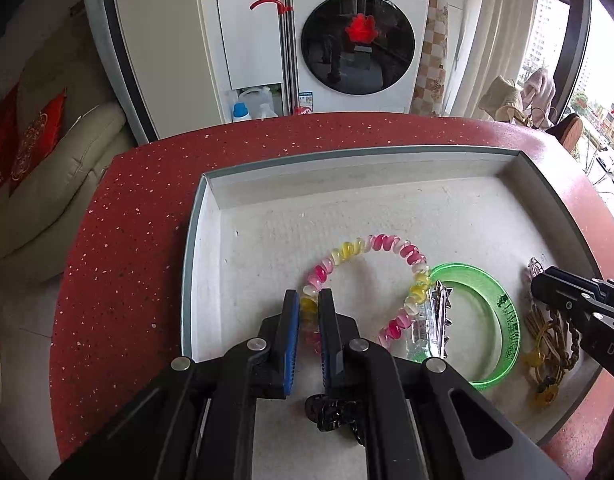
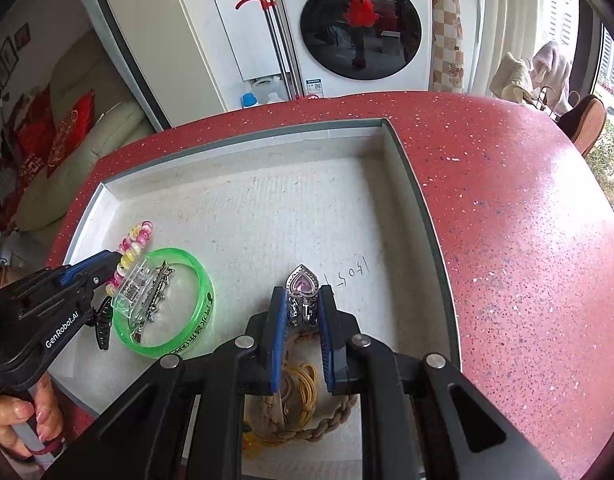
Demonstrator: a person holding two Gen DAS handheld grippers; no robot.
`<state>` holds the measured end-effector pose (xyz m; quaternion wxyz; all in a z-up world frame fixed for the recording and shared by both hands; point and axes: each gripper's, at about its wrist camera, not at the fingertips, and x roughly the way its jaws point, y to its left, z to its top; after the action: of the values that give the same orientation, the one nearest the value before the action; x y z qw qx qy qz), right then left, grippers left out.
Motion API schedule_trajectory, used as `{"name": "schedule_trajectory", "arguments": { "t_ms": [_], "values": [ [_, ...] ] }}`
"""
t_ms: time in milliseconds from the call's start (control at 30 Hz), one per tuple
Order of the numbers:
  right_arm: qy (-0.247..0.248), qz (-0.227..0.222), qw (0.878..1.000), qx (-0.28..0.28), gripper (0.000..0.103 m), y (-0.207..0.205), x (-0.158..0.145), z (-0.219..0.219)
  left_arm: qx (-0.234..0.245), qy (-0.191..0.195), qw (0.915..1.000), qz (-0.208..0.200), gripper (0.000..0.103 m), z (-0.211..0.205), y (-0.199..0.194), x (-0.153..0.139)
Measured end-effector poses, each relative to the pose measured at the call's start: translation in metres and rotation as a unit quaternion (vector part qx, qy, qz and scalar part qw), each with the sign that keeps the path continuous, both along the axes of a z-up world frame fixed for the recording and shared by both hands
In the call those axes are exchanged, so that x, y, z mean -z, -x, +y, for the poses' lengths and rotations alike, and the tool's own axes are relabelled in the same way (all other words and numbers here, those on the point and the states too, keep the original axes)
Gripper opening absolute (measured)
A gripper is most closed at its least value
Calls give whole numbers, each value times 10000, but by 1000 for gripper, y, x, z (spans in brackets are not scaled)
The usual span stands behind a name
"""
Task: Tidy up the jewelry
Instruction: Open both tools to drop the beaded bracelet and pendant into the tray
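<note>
A shallow white tray (image 1: 211, 264) (image 2: 411, 184) lies on the red speckled table. My left gripper (image 1: 309, 300) is shut on a pink, yellow and white spiral hair tie (image 1: 371, 244) (image 2: 137, 240), low over the tray floor. My right gripper (image 2: 301, 300) is shut on a silver hair clip with a purple heart stone (image 2: 302, 284), also seen as a silver tip (image 1: 535, 267) in the left wrist view. A green bangle (image 1: 503, 320) (image 2: 203, 296), a clear clip (image 2: 133, 292) and a silver star barrette (image 1: 441, 316) (image 2: 157, 288) lie between the two grippers.
A black claw clip (image 1: 331, 410) (image 2: 103, 324) lies under the left gripper. Braided cord bracelets and yellow cords (image 2: 303, 404) (image 1: 547, 344) lie under the right gripper. A hand (image 2: 23, 420) holds the left gripper's handle. A washing machine (image 1: 359, 36) stands beyond the table.
</note>
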<state>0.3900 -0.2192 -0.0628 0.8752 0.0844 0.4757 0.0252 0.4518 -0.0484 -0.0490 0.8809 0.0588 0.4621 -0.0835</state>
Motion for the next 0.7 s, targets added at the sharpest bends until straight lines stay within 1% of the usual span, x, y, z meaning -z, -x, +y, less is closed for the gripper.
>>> {"name": "schedule_trajectory", "arguments": {
  "t_ms": [67, 133, 267, 333, 367, 400, 500, 700],
  "values": [
    [-78, 0, 10000, 27, 17, -1, 0, -1, 28, -97, 9999, -16, 28, -3, 1, 0],
    [-177, 3, 9998, 43, 18, -1, -1, -3, 25, -74, 10000, -61, 28, -2, 2, -3],
    [-309, -67, 9995, 22, 18, 2, -3, -6, -41, -39, 9994, -328, 28, 1, 7, -14],
    [-438, -115, 9990, 51, 26, 4, -6, -9, -12, 4, 9993, -378, 28, 1, 9, -19],
    [-495, -146, 9986, 76, 38, 4, -8, -10, 2, -1, 9992, -404, 28, 1, 10, -21],
    [-540, -198, 9983, 110, 44, 6, -10, -11, -5, -34, 9990, -443, 28, 0, 10, -23],
    [-682, -315, 9971, 91, 44, 9, -17, -14, -60, -63, 9985, -543, 28, 1, 14, -27],
    [-710, -440, 9965, 84, 44, 17, -29, -13, -133, 83, 9985, -533, 28, 3, 17, -34]
  ]
}}
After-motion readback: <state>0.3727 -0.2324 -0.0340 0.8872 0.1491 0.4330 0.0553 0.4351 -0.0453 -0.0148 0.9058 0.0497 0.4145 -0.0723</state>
